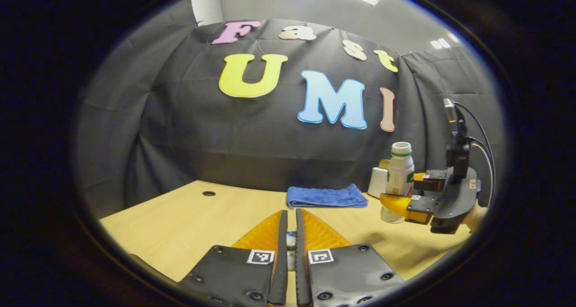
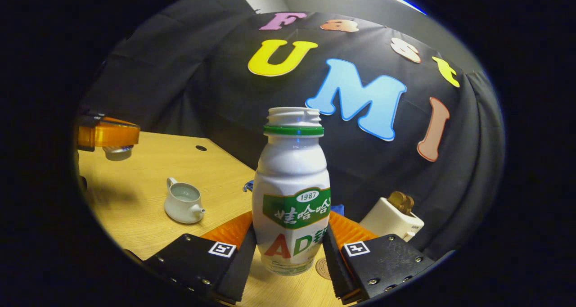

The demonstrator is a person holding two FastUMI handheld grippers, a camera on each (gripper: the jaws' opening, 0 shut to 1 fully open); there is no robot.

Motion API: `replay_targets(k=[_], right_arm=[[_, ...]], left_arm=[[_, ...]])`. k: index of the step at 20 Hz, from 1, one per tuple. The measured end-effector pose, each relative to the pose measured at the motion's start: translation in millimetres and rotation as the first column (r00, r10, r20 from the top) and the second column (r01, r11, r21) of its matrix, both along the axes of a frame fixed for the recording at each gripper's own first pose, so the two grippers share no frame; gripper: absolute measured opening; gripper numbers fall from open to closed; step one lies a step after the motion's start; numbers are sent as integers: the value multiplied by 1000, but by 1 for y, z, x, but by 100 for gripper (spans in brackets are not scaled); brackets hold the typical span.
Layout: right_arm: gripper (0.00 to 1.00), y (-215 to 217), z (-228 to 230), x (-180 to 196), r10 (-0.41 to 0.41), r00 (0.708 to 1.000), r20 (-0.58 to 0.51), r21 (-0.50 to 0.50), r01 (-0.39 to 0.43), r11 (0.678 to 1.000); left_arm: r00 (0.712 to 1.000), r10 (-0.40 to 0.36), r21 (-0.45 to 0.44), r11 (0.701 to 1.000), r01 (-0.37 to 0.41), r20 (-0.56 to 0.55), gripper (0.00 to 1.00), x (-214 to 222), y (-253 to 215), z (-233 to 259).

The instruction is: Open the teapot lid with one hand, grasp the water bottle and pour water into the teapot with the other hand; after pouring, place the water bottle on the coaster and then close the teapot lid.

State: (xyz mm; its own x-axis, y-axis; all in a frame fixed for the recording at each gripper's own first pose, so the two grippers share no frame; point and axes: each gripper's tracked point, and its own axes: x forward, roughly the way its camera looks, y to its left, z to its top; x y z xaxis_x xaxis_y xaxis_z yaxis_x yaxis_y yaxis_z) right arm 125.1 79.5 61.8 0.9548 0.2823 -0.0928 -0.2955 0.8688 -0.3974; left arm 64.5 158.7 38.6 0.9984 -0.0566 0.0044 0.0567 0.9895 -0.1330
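Two grippers are at work over a wooden table (image 2: 135, 194). The right gripper (image 2: 288, 248) has both fingers clamped on the upright, uncapped water bottle (image 2: 291, 194), beside a round coaster (image 2: 322, 268). The left gripper (image 1: 288, 241) is nearly closed, pinching the teapot lid (image 1: 291, 238), held aloft. The open teapot (image 2: 183, 204) sits left of the bottle. A folded blue cloth (image 1: 326, 196) lies by the wall.

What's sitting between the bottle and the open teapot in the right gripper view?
Nothing visible. The water bottle stands between the right gripper's fingers; the teapot sits open to its left, with only bare table between. The left gripper holds the lid high, off that path.
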Motion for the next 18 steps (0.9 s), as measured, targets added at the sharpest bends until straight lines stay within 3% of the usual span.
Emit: replay_targets(k=[8, 9, 10, 11, 18], right_arm=[[72, -55, -18, -1, -60, 998, -28, 133, 63, 989], [72, -57, -20, 0, -54, 998, -39, 151, 59, 987], [72, -60, -22, 0, -48, 998, -47, 165, 56, 985], [72, -61, -22, 0, -43, 998, -52, 174, 52, 983], [72, -70, -28, 0, -60, 994, -93, 210, 79, 974]], left_arm=[[998, -9, 55, 998, 12, -55, 13, 83, -33, -26], [998, -5, 55, 998, 9, -65, 17, 90, -34, -31], [997, 1, 62, 998, 4, -77, 13, 95, -35, -37], [996, 10, 71, 997, -4, -85, 17, 100, -34, -41], [993, 20, 83, 996, -10, -117, 17, 124, -39, -59]])
